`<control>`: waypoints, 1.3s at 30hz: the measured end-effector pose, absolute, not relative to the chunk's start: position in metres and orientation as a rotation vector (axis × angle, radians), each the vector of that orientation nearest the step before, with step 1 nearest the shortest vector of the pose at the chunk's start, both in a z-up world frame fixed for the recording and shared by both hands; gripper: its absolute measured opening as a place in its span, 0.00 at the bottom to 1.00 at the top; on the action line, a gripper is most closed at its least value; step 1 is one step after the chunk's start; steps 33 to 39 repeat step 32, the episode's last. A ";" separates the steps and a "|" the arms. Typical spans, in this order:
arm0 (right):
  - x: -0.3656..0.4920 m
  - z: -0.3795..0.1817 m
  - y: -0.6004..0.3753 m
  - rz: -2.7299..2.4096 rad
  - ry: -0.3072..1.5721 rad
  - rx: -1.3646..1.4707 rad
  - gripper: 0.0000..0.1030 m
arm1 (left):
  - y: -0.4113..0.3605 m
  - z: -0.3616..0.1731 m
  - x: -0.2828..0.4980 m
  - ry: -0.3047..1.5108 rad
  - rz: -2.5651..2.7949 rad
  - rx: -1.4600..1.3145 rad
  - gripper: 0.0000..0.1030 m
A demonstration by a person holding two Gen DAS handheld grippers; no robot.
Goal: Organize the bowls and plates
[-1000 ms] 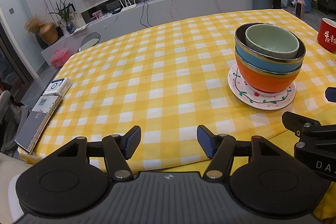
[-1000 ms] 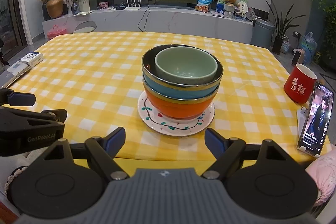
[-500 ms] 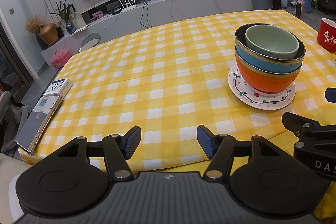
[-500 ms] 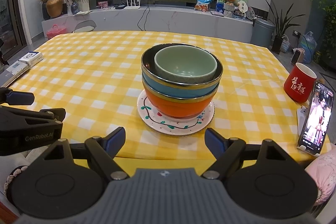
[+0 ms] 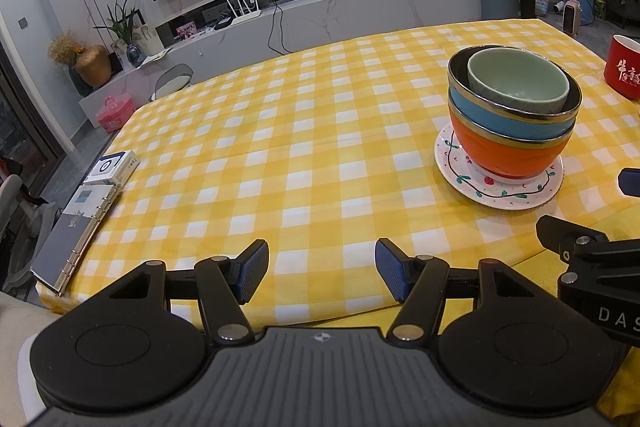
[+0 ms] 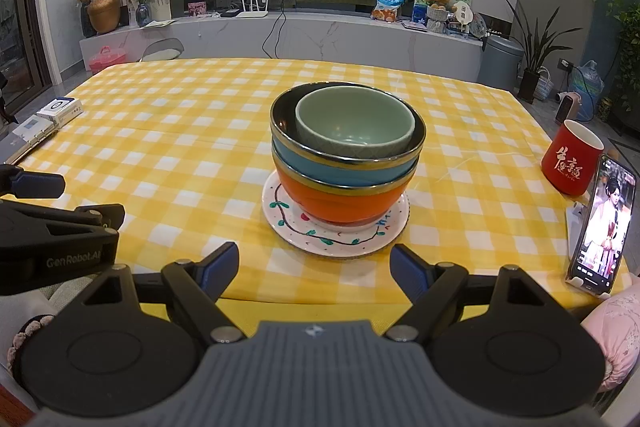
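Yellow checked table (image 6: 160, 147) carries the bowls (image 6: 347, 155), nested on a plate (image 6: 336, 239) at my right claw's (image 6: 314, 267) twelve o'clock. Both claws, left (image 5: 321, 275) too, gape wide, empty. I'd pinch the green bowl's (image 6: 354, 125) rim squarely, lifting straight.

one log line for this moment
left gripper open, empty | right gripper open, empty | green bowl in blue bowl in orange bowl on painted white plate

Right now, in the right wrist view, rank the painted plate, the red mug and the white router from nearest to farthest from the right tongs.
1. White painted plate, straight ahead of the right tongs, under the stacked bowls.
2. Red ceramic mug, far right on the table.
3. White router, on the shelf under the television.
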State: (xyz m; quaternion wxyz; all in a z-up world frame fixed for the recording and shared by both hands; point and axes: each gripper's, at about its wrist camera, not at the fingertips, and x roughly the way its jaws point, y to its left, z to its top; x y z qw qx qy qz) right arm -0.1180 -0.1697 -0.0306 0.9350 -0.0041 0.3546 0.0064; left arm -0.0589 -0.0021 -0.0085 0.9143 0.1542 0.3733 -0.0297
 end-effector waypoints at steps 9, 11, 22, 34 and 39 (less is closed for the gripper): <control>-0.118 -0.031 -0.170 0.017 0.721 -0.007 0.79 | -0.002 -0.008 -0.059 0.769 -0.061 0.317 0.70; -0.118 -0.031 -0.169 0.020 0.719 -0.008 0.79 | -0.002 -0.008 -0.059 0.768 -0.061 0.318 0.70; -0.118 -0.031 -0.169 0.021 0.721 -0.007 0.79 | -0.002 -0.007 -0.059 0.765 -0.060 0.315 0.70; -0.118 -0.031 -0.169 0.021 0.722 -0.007 0.79 | -0.002 0.000 -0.060 0.758 -0.060 0.309 0.70; -0.118 -0.031 -0.169 0.021 0.722 -0.007 0.79 | -0.002 0.000 -0.060 0.758 -0.060 0.309 0.70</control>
